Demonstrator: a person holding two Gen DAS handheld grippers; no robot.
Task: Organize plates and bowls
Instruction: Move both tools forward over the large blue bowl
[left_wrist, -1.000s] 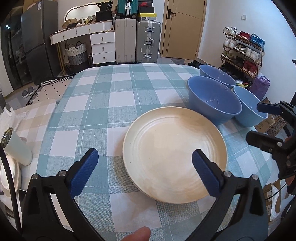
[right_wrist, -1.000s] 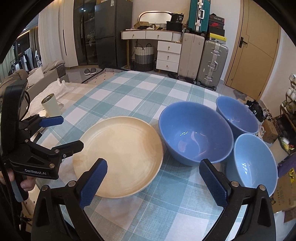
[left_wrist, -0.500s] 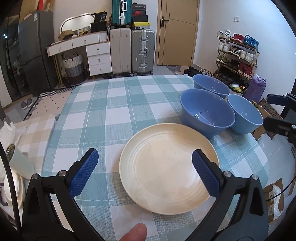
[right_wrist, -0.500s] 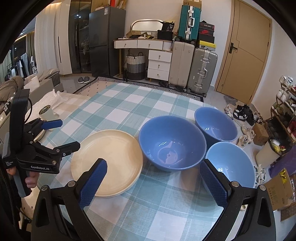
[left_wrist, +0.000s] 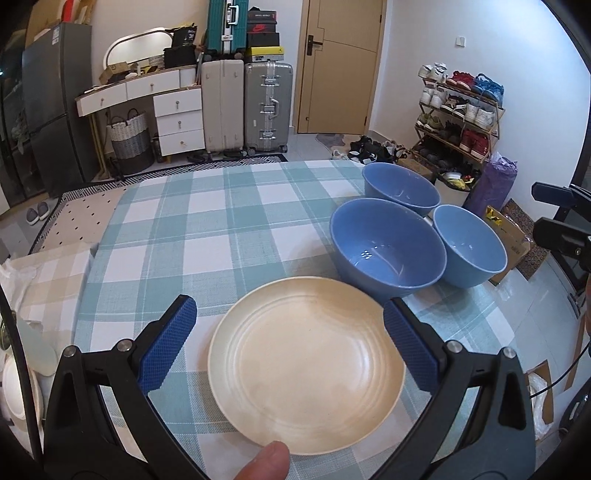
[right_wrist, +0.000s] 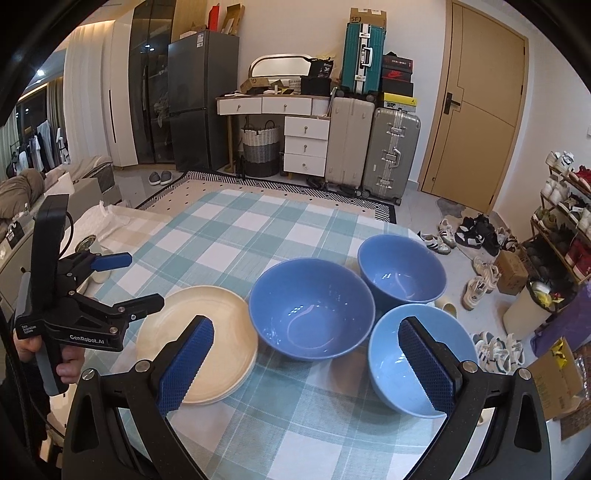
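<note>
Readable text, right wrist view: you see "GenRobot.AI" in white on the black body of the left hand-held gripper, w/ a small white label at its rear reading approx. "Data Acquisition System", barely legible. "SF" is printed on the cardboard box atop the teal suitcase. A white swoosh logo sits on the red-and-black shoebox. A black box left of the suitcase shows "30", other print too small.

Left wrist view: same swoosh on the shoebox; nothing else legible.
</note>
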